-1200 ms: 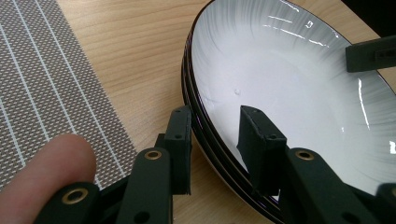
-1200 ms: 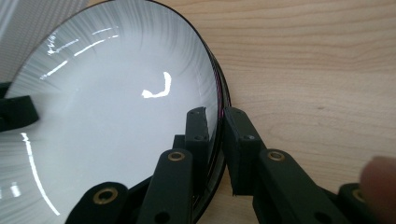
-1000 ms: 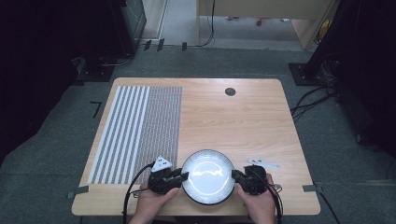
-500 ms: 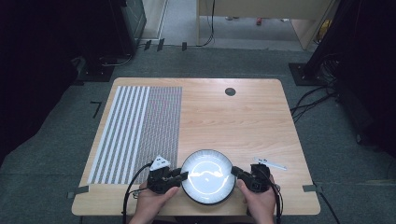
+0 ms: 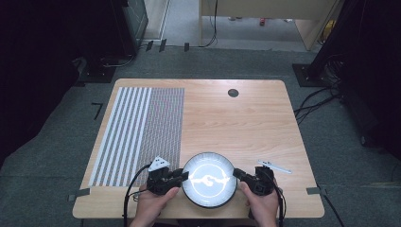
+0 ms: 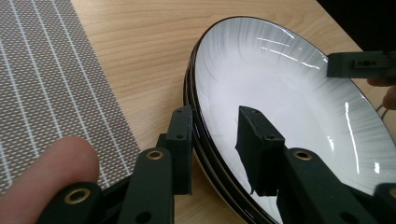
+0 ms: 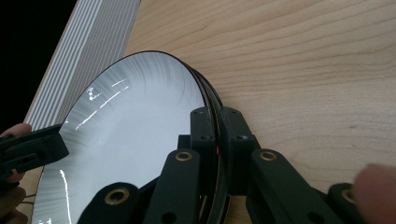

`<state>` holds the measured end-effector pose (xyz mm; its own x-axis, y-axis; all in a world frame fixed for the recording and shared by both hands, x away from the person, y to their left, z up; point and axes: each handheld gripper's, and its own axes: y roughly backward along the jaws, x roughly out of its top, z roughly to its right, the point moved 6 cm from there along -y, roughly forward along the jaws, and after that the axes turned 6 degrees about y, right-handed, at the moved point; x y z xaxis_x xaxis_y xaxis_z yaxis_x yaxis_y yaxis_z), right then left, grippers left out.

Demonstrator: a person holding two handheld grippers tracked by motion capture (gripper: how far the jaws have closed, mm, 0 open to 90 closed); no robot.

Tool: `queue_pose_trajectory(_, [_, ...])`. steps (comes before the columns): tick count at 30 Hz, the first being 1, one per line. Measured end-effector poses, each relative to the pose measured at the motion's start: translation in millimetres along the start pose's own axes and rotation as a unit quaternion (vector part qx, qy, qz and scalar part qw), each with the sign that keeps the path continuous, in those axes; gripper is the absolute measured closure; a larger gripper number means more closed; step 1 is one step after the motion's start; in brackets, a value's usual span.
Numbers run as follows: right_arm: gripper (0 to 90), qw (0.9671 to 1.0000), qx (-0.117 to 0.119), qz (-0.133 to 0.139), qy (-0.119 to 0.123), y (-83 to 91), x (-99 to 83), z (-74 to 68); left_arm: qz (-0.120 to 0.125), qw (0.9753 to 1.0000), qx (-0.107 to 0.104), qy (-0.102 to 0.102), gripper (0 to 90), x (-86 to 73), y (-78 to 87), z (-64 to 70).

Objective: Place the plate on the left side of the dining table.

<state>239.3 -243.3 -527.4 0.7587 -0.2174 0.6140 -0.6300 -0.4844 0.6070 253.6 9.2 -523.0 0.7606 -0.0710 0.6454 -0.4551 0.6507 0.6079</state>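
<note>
Plates point(image 5: 209, 179), what looks like a small stack of white ones with dark rims, sit at the near edge of the bench point(image 5: 246, 123), between the placemat point(image 5: 137, 132) and a small white utensil point(image 5: 274, 166), so both hands can reach them. Right tongs point(image 7: 218, 140) are pinched tight on the rim at the stack's right side, probably to steady it. Left tongs point(image 6: 217, 144) stand partly open astride the opposite rim, one jaw outside and one over the top plate, seemingly ready to close for a balanced two-sided lift.
</note>
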Motion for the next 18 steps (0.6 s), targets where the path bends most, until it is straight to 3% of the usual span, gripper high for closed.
queue_pose_trajectory(11, [83.6,0.9991,0.013,-0.040,0.004,-1.1,1.7,-1.5,-0.017,0.9998,0.014,-0.001,65.3,-5.5,-7.0,-2.5])
queue_pose_trajectory(18, [84.8,0.9984,-0.009,-0.042,0.035,-1.8,1.6,-5.8,-0.019,0.9996,0.019,0.002,64.1,-7.4,-9.7,-2.1])
